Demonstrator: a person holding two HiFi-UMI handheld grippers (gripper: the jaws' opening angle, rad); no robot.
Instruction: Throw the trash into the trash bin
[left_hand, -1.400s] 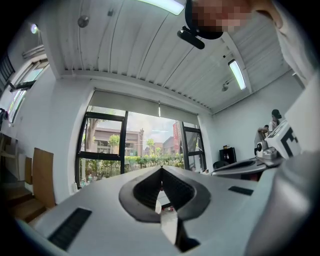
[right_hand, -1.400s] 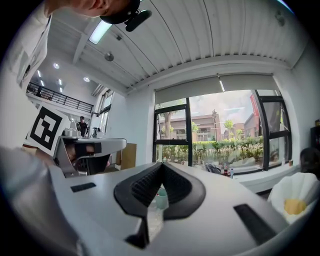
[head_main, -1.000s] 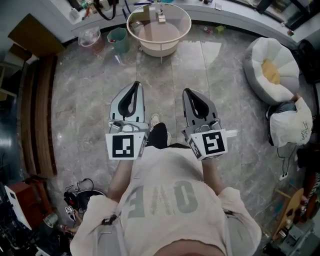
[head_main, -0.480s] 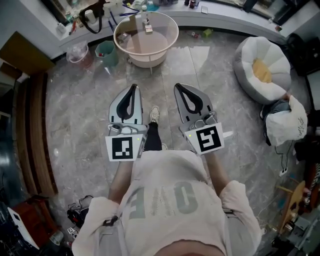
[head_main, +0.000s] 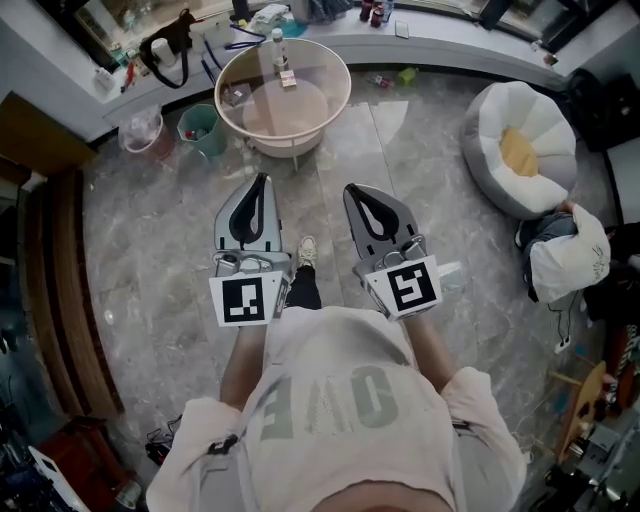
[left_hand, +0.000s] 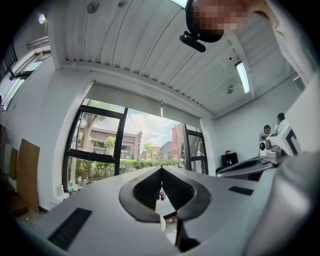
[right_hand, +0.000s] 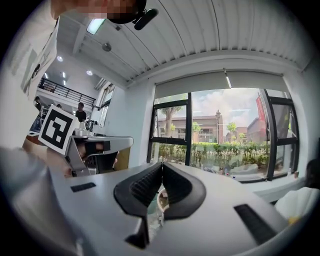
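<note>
You hold both grippers out level ahead of you over the grey marble floor, side by side and apart, each with its black-and-white marker cube nearest your chest; your left tongs are closed, and the left gripper view shows their 2 black ribbed pads pressed tip to tip with nothing between them; your right tongs are closed the same way, and in the right gripper view their pads meet at the tips and hold nothing; the small teal trash bin stands on the floor well ahead of your left tongs, just left of the round glass tabletop on its cream bowl-shaped base; a second bin lined with a clear plastic bag stands just beside the teal one, on its left; on the tabletop you have a clear bottle standing upright near the far edge and a small box near the middle; which item counts as the trash cannot be told from these views; off to your right a round white pouffe with a yellow centre rests on the floor, and nearer you on that side sits a tied white plastic bag; 1 pale shoe shows on the floor between the 2 grippers.
</note>
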